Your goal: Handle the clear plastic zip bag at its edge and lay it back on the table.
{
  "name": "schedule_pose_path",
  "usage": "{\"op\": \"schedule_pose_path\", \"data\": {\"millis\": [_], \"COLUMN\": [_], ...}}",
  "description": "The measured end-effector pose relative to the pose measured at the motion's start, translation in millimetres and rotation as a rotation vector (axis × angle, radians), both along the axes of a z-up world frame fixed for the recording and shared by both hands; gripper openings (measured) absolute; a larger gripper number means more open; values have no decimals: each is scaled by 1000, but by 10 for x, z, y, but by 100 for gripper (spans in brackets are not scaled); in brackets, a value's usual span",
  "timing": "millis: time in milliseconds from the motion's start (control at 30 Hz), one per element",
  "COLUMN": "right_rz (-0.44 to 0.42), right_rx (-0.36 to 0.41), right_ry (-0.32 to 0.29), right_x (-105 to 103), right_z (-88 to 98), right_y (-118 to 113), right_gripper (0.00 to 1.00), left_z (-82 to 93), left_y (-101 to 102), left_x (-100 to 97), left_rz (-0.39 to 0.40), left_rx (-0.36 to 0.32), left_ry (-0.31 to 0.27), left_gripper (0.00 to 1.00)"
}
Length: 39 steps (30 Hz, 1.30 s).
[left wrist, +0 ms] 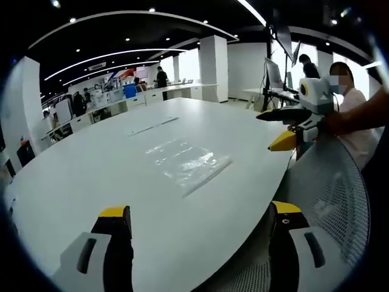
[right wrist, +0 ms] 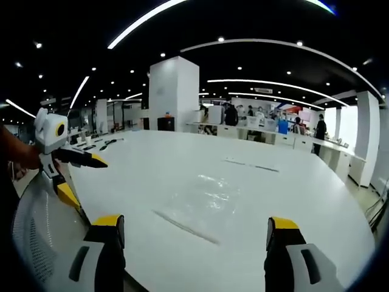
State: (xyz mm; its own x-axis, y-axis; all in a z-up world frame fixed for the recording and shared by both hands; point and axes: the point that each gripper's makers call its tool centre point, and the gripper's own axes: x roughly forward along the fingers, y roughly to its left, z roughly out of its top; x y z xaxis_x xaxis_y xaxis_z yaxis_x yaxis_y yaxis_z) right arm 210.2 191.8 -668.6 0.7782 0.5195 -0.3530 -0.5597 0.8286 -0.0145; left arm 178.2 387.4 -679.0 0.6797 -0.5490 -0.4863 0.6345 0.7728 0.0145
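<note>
The clear plastic zip bag (left wrist: 188,161) lies flat on the white table (left wrist: 91,176), its zip edge toward the near rim. In the right gripper view the bag (right wrist: 206,204) rests just beyond my jaws. My left gripper (left wrist: 200,210) is open and holds nothing, hovering at the table's edge short of the bag. My right gripper (right wrist: 196,222) is open too, nothing between its jaws. From the right of the left gripper view, the right gripper (left wrist: 264,131) shows in a hand, off the table's rim. The left gripper (right wrist: 91,182) appears at the left, open.
A grey mesh chair back (left wrist: 328,194) stands against the table's near edge between the grippers, also chair back (right wrist: 36,225). A thin strip (left wrist: 152,126) lies farther on the table. A monitor (left wrist: 273,73) and several people are beyond, plus counters along the far wall.
</note>
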Motion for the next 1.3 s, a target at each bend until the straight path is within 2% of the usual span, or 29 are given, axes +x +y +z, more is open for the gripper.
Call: {"op": "schedule_pose_path", "data": {"millis": [100,167,367,700,1133,1300], "right_rz": [15,11,12,-5,-40,-44], "right_rx": [-24,-23,-48,-47,-34,-26], "right_ry": [-12,-10,-8,-11,-27,-25], "right_x": [-12,-8,-21,3,32,32], "right_z": [-10,-14,-69,-97,-75,-77], "right_y": [18,11,34,-12,-86,-97], "right_gripper": [97,97,97,98,98,98], "left_z": [-51,-51,-38,-46,-113,-84], "left_y": [4,2,16,15,17,7], "left_x": [-29,-28,-7,6,6,0], "left_rz": [5,-4,15,22,14,23], "left_rx": [5,22,12,2,13,4], "left_ry": [14,-3,-12,-29,-10,-10], "left_gripper": [89,89,88,94,97,97]}}
